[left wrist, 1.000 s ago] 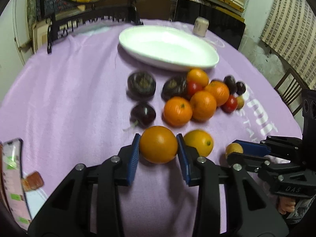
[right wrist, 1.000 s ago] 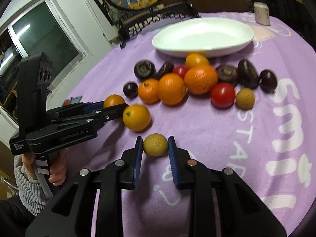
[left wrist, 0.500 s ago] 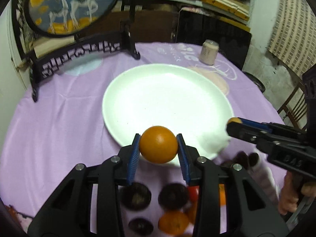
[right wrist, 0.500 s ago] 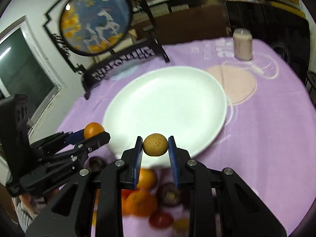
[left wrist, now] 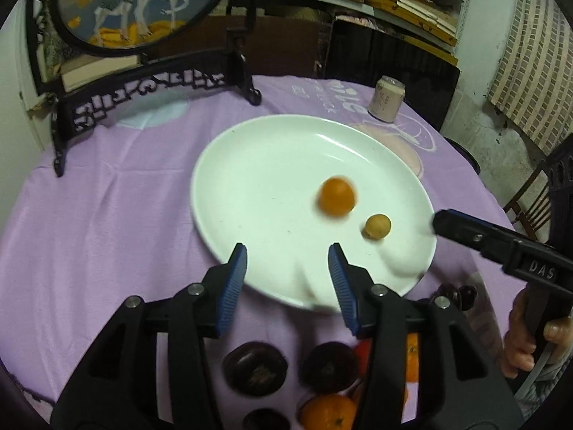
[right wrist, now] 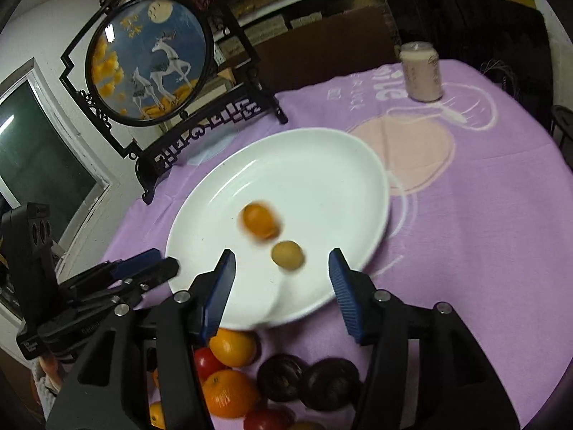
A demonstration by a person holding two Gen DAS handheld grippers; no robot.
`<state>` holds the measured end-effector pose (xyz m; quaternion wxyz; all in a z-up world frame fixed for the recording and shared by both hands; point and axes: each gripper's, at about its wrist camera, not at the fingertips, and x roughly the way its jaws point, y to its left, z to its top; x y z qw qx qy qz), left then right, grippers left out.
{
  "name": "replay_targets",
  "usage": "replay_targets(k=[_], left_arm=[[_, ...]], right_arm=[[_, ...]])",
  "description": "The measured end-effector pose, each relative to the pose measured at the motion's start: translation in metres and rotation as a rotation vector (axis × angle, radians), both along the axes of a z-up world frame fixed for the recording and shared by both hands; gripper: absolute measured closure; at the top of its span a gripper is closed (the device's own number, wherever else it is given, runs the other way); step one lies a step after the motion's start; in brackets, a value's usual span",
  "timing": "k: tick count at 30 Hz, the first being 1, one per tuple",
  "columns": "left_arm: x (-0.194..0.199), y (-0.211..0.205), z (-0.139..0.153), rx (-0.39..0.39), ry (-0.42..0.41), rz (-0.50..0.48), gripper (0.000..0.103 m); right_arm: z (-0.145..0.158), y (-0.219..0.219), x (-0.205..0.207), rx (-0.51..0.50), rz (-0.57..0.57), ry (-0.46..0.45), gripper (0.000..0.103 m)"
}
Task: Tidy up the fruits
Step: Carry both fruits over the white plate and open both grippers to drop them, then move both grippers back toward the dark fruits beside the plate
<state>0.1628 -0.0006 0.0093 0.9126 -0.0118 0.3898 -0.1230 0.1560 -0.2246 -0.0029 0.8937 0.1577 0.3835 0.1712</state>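
The release step is in hand. The jaws of the left hand-held gripper [left wrist: 287,263] and the right hand-held gripper [right wrist: 282,268] are opening, with nothing between them. The orange [left wrist: 336,197] and the small yellow fruit [left wrist: 377,226] are on the white plate [left wrist: 250,165], the orange blurred. Next, I think, both go back to the fruits [right wrist: 229,390] on the table [left wrist: 107,197] for another pick.

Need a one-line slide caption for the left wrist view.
Left gripper opening, empty, above white plate holding orange and small tan fruit.
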Motion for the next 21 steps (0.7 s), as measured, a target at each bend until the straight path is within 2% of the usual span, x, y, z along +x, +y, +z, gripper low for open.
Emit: replay_targets(k=[3,7,12,18,21], left_arm=[[-0.012,0.013,0.006,-0.017,-0.020,0.032,0.052],[-0.034,0.025,0.007,-0.020,-0.043,0.061,0.040],[-0.061,0.033,-0.008,0.009,-0.017,0.071,0.038],[-0.074,0.035,-0.015,0.020,-0.006,0.077,0.036],[-0.074,0.026,-0.018,0.050,-0.001,0.057,0.035]], right_arm=[[0.006,-0.008,-0.015,0.005,-0.025,-0.031,0.047],[0.003,-0.019,-0.036,0.011,-0.060,-0.046,0.043],[-0.008,-0.031,-0.053,0.014,-0.104,-0.023,0.043],[-0.010,-0.045,-0.073,0.057,-0.159,-0.031,0.043],[-0.012,-0.047,-0.078,0.065,-0.166,-0.029,0.043]])
